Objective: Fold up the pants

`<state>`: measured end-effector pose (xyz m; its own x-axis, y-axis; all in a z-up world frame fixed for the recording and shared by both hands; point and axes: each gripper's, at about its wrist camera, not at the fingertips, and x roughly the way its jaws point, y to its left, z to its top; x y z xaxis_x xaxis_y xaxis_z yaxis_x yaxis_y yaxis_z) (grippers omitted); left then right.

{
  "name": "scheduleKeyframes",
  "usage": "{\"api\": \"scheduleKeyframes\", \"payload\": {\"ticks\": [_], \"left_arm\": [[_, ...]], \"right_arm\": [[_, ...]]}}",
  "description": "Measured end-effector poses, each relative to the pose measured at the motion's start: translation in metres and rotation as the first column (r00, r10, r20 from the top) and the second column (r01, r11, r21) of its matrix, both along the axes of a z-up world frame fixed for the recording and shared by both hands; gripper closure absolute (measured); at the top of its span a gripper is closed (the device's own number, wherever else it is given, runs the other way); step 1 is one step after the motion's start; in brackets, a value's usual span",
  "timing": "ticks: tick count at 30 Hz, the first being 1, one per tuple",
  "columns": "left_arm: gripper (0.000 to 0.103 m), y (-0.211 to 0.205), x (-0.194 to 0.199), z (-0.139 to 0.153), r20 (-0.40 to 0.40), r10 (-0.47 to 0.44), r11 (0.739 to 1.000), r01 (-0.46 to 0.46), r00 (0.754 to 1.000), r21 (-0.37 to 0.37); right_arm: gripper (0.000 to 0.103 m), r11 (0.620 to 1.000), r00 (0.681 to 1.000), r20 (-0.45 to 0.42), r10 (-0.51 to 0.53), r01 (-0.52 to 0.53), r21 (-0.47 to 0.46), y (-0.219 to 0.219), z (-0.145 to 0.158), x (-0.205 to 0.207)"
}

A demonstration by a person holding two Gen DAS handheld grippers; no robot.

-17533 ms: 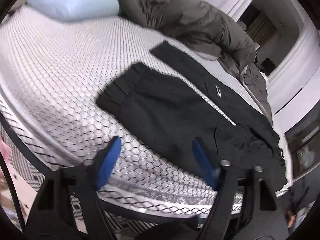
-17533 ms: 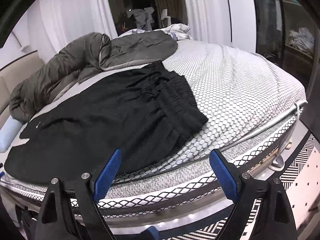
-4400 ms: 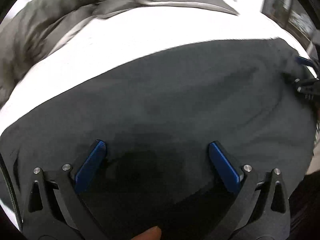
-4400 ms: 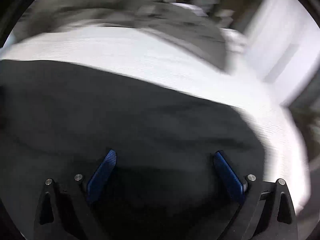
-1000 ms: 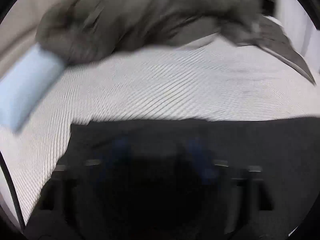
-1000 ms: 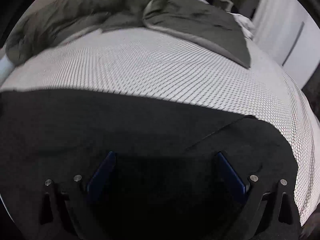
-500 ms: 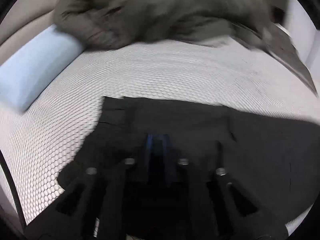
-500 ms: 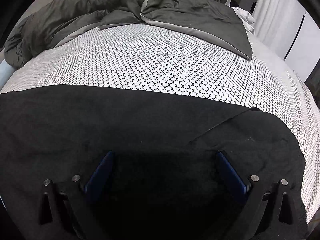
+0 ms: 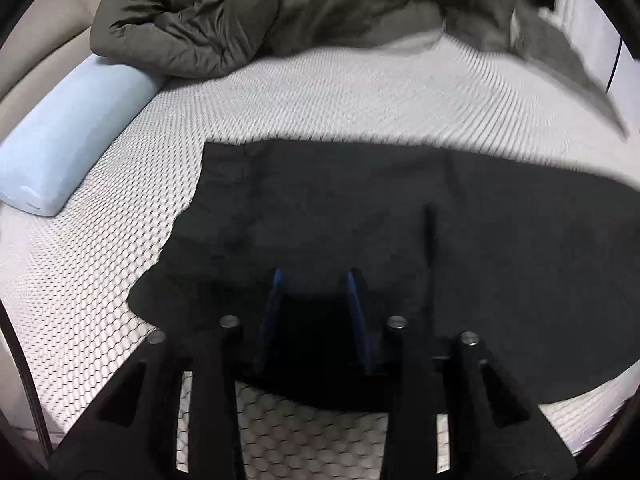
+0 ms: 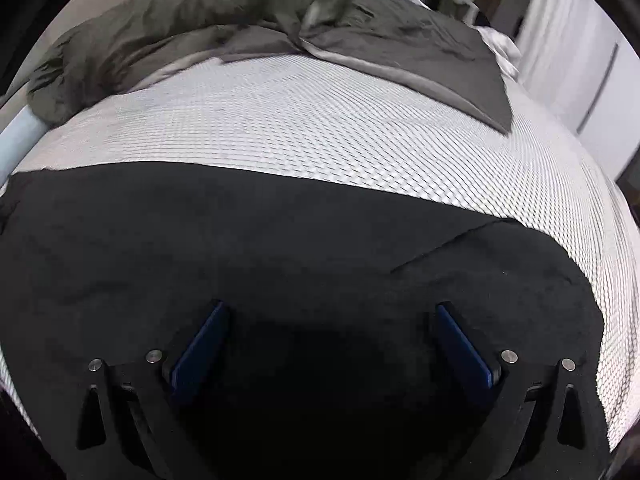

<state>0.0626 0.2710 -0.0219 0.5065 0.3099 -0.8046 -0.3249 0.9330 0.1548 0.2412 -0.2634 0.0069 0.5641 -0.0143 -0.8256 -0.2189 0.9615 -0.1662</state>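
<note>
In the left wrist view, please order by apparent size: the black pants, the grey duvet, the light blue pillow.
1. Black pants, though nearest the camera.
2. Grey duvet, farther away and cropped by the frame, so its rank against the pants is unsure.
3. Light blue pillow.

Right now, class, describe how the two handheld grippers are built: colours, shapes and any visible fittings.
Both the left gripper and the right gripper have matte black angular frames with triangular cut-outs, round silver bolt heads at the pivots, and two flat fingers faced with blue pads. No cables, markings or sleeves show.
</note>
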Motion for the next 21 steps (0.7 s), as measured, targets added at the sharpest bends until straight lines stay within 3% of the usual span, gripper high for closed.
{"api": "scheduleKeyframes", "payload": {"ticks": [2,4,6,10,11,12,14,18,19,20,21], "left_arm": [[0.072,0.013,-0.001,-0.007,0.012,0.040,0.999,-0.040,0.999,-0.029],[0.073,0.019,-0.010,-0.002,0.041,0.074,0.994,-0.071,0.996,-0.086],[0.072,0.019,-0.014,0.007,0.061,0.090,0.992,-0.084,0.994,-0.095],[0.066,-0.015,-0.021,0.027,0.112,-0.010,0.993,0.024,0.994,-0.119],[0.056,-0.028,-0.021,0.032,0.130,-0.034,0.993,0.048,0.991,-0.108],[0.038,-0.048,-0.023,0.036,0.157,-0.068,0.991,0.085,0.985,-0.105],[0.024,-0.095,-0.022,0.039,0.197,-0.170,0.974,0.194,0.966,-0.114],[0.023,-0.207,-0.004,0.020,0.186,-0.388,0.897,0.416,0.903,-0.151],[0.023,-0.227,-0.002,0.014,0.176,-0.429,0.875,0.456,0.886,-0.165],[0.023,-0.253,-0.002,0.007,0.153,-0.497,0.841,0.518,0.854,-0.159],[0.023,-0.272,-0.004,0.002,0.140,-0.533,0.825,0.550,0.834,-0.133]], "right_arm": [[0.001,0.999,0.999,0.001,0.042,-0.042,0.004,0.008,0.002,-0.009],[0.001,0.998,0.998,0.001,0.064,-0.064,-0.001,0.011,0.002,-0.016],[0.001,0.998,0.998,-0.001,0.066,-0.066,-0.013,0.012,0.000,-0.024],[0.001,0.998,0.998,0.027,0.058,-0.059,0.022,0.010,0.004,-0.043],[0.001,0.997,0.998,0.040,0.056,-0.058,0.052,0.011,0.006,-0.050],[0.001,0.995,0.997,0.048,0.057,-0.060,0.077,0.015,0.007,-0.055],[0.001,0.989,0.995,0.060,0.079,-0.086,0.122,0.027,0.009,-0.065],[0.001,0.960,0.983,0.053,0.174,-0.182,0.215,0.060,0.006,-0.079],[0.001,0.959,0.979,0.044,0.201,-0.206,0.195,0.069,0.001,-0.082],[0.001,0.962,0.974,0.031,0.226,-0.228,0.152,0.078,-0.005,-0.085],[0.001,0.965,0.968,0.018,0.250,-0.251,0.074,0.087,-0.013,-0.089]]}}
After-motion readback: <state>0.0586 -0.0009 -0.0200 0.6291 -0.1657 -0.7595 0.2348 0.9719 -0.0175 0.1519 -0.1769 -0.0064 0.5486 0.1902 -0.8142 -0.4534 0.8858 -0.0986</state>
